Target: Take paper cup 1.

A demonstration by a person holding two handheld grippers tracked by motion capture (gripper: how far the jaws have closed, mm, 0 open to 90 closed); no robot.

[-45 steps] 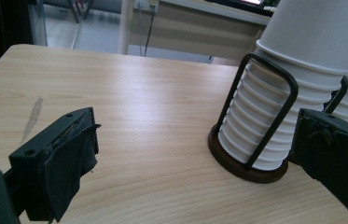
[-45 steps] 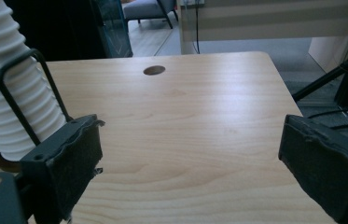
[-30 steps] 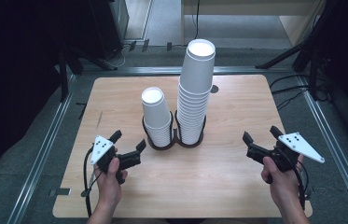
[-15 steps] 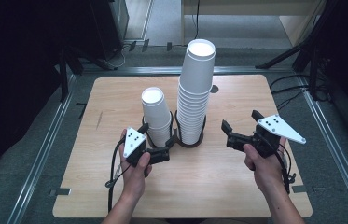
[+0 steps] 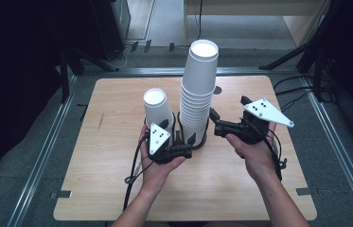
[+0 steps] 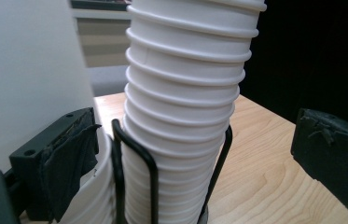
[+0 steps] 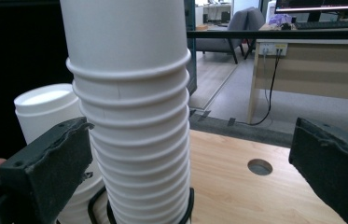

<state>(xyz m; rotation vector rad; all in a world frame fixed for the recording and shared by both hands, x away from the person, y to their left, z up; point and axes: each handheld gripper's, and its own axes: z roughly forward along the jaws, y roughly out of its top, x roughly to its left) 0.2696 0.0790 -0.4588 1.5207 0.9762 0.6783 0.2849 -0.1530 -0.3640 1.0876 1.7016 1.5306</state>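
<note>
A: What sits nearest the person?

B: The left gripper (image 5: 180, 142), low at the foot of the black wire cup holder (image 6: 134, 154). Its jaws stand apart around the base of the tall stack of white paper cups (image 5: 198, 90), with no pad pressing on it.

A: And the other hand?

B: The right gripper (image 5: 213, 119) is just beside the tall stack, on its right and higher up. Its jaws have just been opening and now stand wide, the stack between them in the right gripper view, not gripped.

A: Where do the cups stand?

B: Both stacks stand upright in the holder near the middle of the wooden table (image 5: 117, 104), the short stack (image 5: 157, 111) to the left of the tall one. Beyond the tall stack there is a round hole (image 7: 259, 166) in the tabletop.
</note>
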